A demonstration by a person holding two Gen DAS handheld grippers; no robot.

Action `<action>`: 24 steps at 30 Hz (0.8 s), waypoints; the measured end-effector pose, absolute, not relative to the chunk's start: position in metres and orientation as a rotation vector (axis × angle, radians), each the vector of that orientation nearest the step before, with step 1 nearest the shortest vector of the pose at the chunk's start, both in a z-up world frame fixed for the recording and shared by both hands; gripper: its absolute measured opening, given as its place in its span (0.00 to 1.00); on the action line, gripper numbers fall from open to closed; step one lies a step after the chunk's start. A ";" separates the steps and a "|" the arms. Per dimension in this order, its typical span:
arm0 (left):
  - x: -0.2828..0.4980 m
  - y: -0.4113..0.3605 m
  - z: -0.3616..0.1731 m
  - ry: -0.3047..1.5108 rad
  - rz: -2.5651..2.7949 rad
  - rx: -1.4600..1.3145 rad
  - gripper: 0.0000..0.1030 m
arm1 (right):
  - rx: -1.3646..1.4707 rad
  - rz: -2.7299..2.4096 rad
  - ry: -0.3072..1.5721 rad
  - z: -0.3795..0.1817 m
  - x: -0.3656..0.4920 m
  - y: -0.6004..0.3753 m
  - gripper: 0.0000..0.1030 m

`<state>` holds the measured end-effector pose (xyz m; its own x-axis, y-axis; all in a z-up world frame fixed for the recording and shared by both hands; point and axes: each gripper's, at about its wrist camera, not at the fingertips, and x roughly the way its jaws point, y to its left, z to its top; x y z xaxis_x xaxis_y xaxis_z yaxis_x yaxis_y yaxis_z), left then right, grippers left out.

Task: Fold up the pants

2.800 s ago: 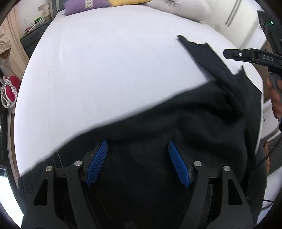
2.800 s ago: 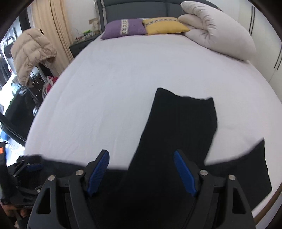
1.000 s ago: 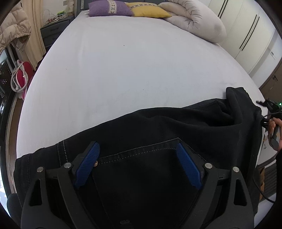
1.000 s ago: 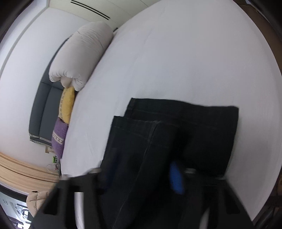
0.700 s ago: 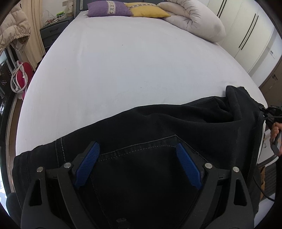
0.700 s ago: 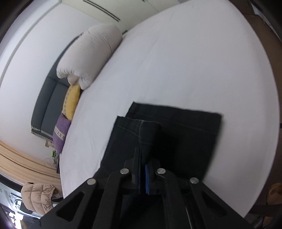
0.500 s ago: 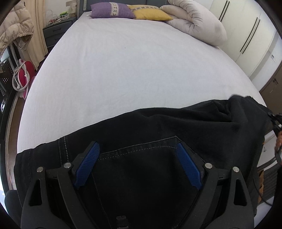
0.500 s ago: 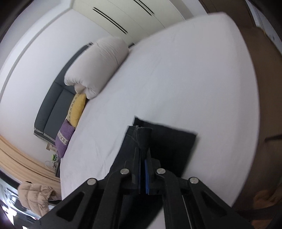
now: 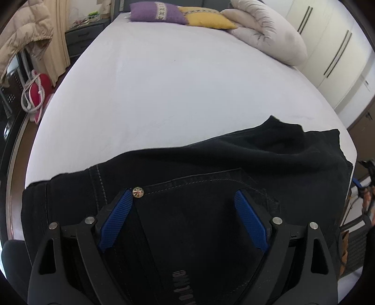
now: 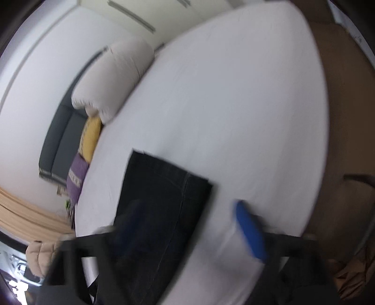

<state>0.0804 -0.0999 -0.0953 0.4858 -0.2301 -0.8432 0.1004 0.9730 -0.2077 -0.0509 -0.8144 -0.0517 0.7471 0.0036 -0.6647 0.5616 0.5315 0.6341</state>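
Observation:
Black pants (image 9: 211, 169) lie folded along the near edge of the white bed (image 9: 178, 89), waistband and back pocket rivet at the left. My left gripper (image 9: 180, 199) is open just above the pocket area, holding nothing. In the blurred right wrist view the pants' folded leg end (image 10: 161, 187) lies flat on the bed (image 10: 234, 105). My right gripper (image 10: 187, 215) is open over that end, its blue fingers (image 10: 248, 230) spread apart with no cloth between them.
Purple (image 9: 154, 11) and yellow (image 9: 206, 20) pillows and a rolled white duvet (image 9: 269, 40) sit at the head of the bed. A beige jacket (image 9: 21, 44) and a red bag (image 9: 37, 93) are at the left. Wardrobe doors (image 9: 335, 54) stand at the right.
My right gripper was shut on the pants' leg end; it has opened and let go, and the cloth now lies flat. My left gripper stayed open and edged slightly forward.

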 end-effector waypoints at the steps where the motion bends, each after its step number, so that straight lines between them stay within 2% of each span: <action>1: 0.079 -0.101 -0.096 1.041 -0.203 -0.136 0.87 | 0.948 -0.361 0.653 -0.046 -0.057 -0.814 0.86; 5: 0.081 -0.103 -0.098 1.032 -0.206 -0.131 0.87 | 0.746 -0.449 0.610 -0.008 -0.084 -0.808 0.86; 8: 0.075 -0.096 -0.099 1.026 -0.213 -0.141 0.87 | 0.525 -0.529 0.503 0.040 -0.112 -0.801 0.84; 15: 0.072 -0.080 -0.089 1.006 -0.211 -0.177 0.87 | -0.053 -0.588 0.194 0.208 -0.160 -0.757 0.85; 16: 0.071 -0.080 -0.087 1.000 -0.210 -0.180 0.87 | -0.133 -0.578 0.177 0.226 -0.165 -0.750 0.86; 17: 0.070 -0.080 -0.085 0.995 -0.210 -0.185 0.87 | -0.259 -0.547 0.167 0.248 -0.169 -0.736 0.91; 19: 0.069 -0.078 -0.081 0.985 -0.211 -0.198 0.87 | -0.446 -0.439 0.213 0.268 -0.174 -0.710 0.99; 21: 0.069 -0.078 -0.078 0.978 -0.214 -0.207 0.87 | -0.579 -0.340 0.286 0.267 -0.170 -0.682 0.99; 24: 0.066 -0.076 -0.075 0.971 -0.223 -0.225 0.87 | -0.498 -0.193 0.305 0.237 -0.159 -0.649 0.99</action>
<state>0.0662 -0.0757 -0.0750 0.5453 -0.2858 -0.7880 0.0861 0.9542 -0.2865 -0.1595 -0.6492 0.2373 0.9368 -0.2549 -0.2398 0.1075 0.8616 -0.4960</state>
